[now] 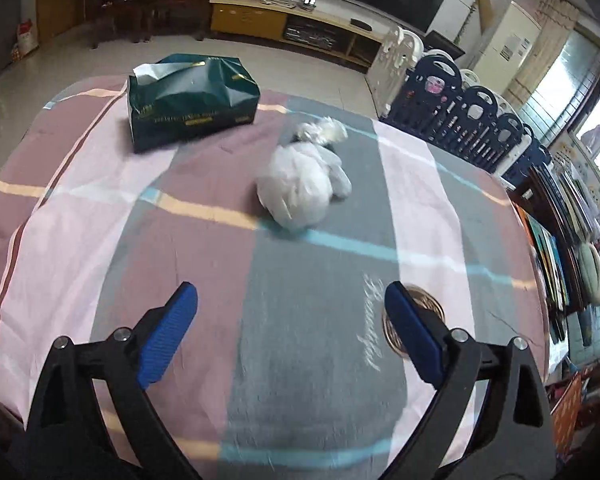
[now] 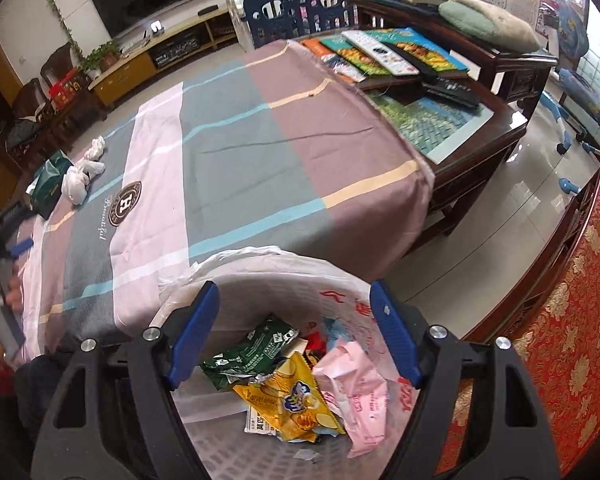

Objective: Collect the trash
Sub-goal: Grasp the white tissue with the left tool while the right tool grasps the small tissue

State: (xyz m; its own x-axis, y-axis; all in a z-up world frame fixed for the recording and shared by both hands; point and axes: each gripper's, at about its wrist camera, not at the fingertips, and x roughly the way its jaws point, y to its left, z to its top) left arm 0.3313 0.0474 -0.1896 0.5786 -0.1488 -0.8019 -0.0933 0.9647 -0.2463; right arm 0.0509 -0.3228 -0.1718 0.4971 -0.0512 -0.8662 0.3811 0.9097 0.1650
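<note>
Crumpled plastic bag (image 1: 304,188) lies mid-frame, above the wide, empty left gripper (image 1: 292,332); right gripper (image 2: 294,332), likewise wide and empty, hangs over the bin (image 2: 260,264).

I see bare tablecloth (image 1: 308,320) open ahead up to the crumpled white bag (image 1: 300,184), with the tissue box (image 1: 192,100) seemingly standing clear beside it.

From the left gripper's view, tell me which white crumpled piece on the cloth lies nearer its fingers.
The larger crumpled white plastic bag, on the grey stripe. The smaller white wad lies beyond it, toward the table's far edge, right of the green tissue pack.
</note>
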